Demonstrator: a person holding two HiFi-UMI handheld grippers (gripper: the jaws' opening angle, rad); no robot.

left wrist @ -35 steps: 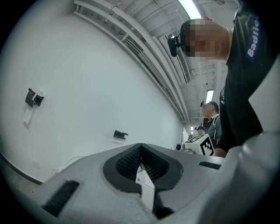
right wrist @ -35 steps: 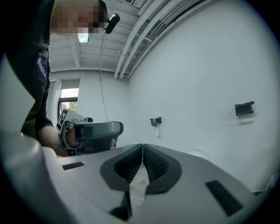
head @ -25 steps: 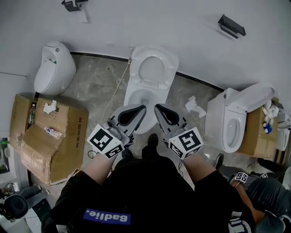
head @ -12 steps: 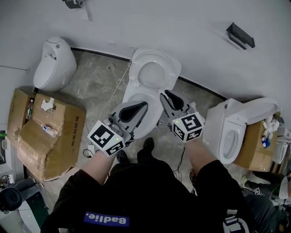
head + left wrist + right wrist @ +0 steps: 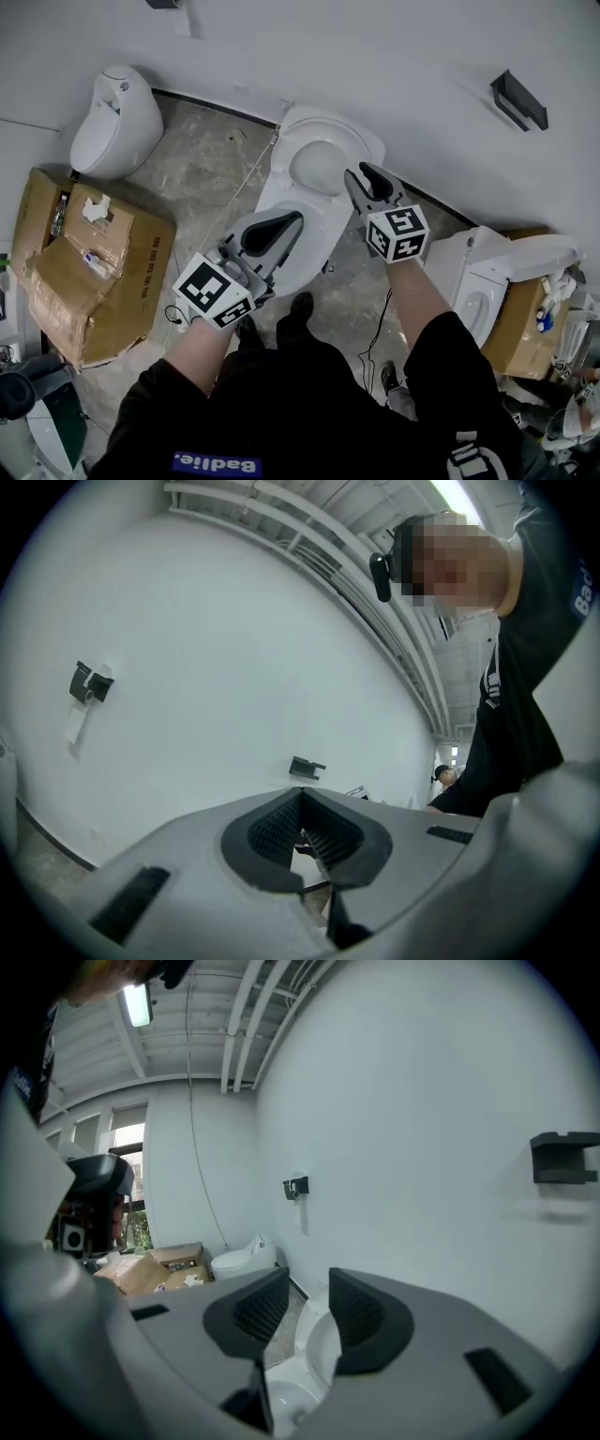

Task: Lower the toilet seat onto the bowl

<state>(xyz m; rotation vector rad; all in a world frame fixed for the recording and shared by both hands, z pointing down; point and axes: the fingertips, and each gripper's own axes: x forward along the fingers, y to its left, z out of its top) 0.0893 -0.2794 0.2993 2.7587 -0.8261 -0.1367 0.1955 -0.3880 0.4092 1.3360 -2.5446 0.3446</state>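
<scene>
White plastic toilet seat [image 5: 330, 129] stands upright against wall above open bowl [image 5: 323, 236], not yet lowered. Right claw [image 5: 358, 170] just beside seat's right edge. Its jaws just been opening, now released, nothing pinched. Seat shows in gap beyond tips, apparently untouched. Likely spreading to take rim for pull-down. Left claw [image 5: 298, 218] clenched, empty, held level over bowl front. Seemingly idle, probably must clear before seat drops.
</scene>
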